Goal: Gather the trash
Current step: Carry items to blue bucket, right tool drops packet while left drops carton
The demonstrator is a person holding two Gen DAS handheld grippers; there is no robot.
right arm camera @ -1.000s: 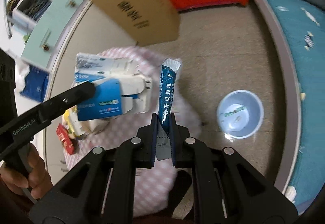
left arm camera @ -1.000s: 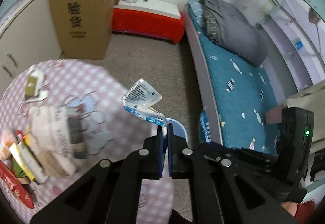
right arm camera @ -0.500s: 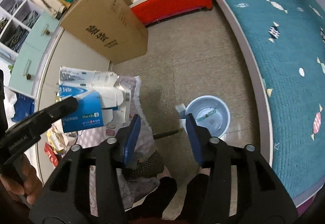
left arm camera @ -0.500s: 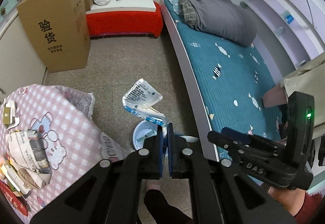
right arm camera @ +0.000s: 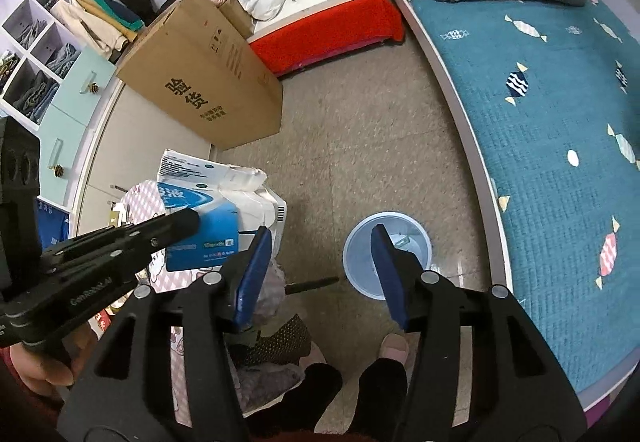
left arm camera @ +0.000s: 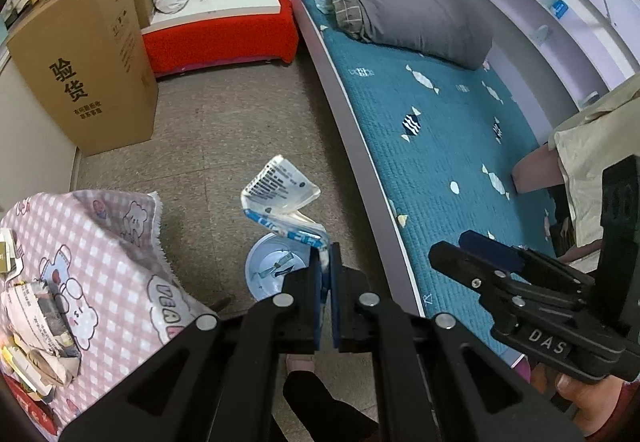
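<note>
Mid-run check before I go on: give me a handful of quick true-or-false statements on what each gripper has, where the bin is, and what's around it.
1. The left gripper is shut on a crumpled white-and-blue plastic wrapper. True.
2. The right gripper grips a dark blue sachet. False: its jaws are opening and nothing is between them.
3. The pale blue round plastic bin stands on the floor beside the bed with the teal cover. True.
4. The bin is empty. False: a few small pieces of trash lie inside.
5. The tall brown cardboard box lies flat on the bed. False: it stands upright on the floor by the cabinet.
</note>
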